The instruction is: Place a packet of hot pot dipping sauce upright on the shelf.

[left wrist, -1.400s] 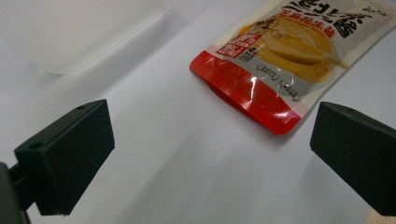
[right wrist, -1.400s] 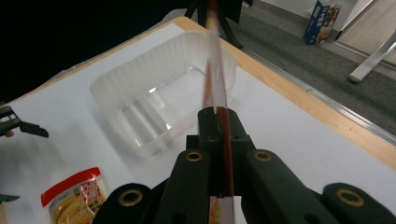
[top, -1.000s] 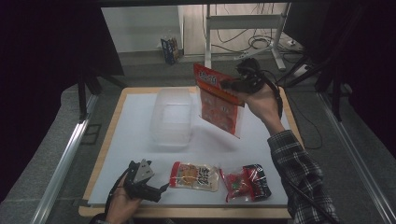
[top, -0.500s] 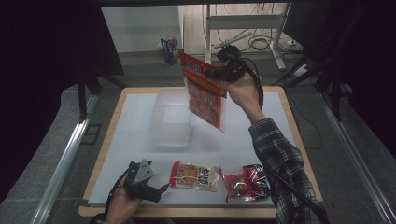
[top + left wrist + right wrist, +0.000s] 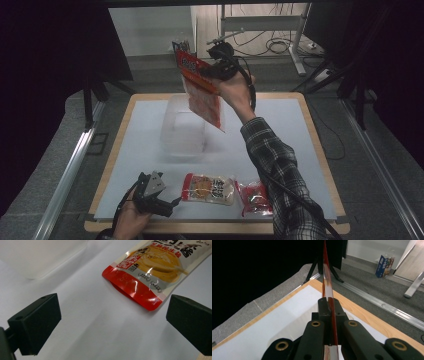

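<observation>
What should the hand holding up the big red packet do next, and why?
Probably lower it a little into the clear tub. The right tool is shut on the red packet, which hangs above the tub with its bottom corner near the tub's rim. The left tool rests open near the table's front edge.

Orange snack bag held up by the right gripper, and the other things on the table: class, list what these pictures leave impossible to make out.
- Orange snack bag: the right gripper view shows it edge-on, so its print is unreadable; the high view has it too small.
- Clear container: the high view has the bag in front, hiding part of it.
- Noodle packet: the left gripper view cuts it off at the top edge.
- Red packet: the sleeve covers part in the high view.
</observation>
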A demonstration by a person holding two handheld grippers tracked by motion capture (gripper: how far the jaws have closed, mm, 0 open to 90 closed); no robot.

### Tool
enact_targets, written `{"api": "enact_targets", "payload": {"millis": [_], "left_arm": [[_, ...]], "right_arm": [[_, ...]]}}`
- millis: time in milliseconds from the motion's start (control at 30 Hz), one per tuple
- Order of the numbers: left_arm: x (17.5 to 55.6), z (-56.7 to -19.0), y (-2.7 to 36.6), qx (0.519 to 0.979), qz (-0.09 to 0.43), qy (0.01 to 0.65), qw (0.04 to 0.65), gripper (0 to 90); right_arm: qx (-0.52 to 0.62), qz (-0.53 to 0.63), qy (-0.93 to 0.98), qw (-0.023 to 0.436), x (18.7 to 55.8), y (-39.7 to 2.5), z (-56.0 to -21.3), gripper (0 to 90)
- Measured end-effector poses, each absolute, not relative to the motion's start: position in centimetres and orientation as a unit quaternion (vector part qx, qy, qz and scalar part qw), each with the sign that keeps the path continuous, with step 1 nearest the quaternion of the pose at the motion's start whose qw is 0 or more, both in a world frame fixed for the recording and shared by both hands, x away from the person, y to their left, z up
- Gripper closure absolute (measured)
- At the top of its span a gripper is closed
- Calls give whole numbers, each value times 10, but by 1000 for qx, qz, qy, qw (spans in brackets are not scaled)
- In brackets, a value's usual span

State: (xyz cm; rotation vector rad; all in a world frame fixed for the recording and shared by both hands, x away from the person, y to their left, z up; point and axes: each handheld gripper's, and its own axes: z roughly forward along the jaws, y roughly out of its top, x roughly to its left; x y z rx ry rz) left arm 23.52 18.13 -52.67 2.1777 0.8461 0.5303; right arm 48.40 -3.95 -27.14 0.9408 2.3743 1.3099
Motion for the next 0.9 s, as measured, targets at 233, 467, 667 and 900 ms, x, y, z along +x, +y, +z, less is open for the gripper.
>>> {"api": "enact_targets", "payload": {"millis": [233,467,667,900], "left_arm": [[235,-527,181,848,208,326,362,0],[235,-527,180,849,208,323,362,0],[234,-527,179,851,208,320,361,0],[234,-527,179,852,208,318,359,0]], "right_arm": [[330,456,816,133,497,-11,-278,885],[333,464,810,133,504,10,-286,885],[338,471,804,133,509,26,-296,885],[340,465,807,130,513,36,-316,885]]}}
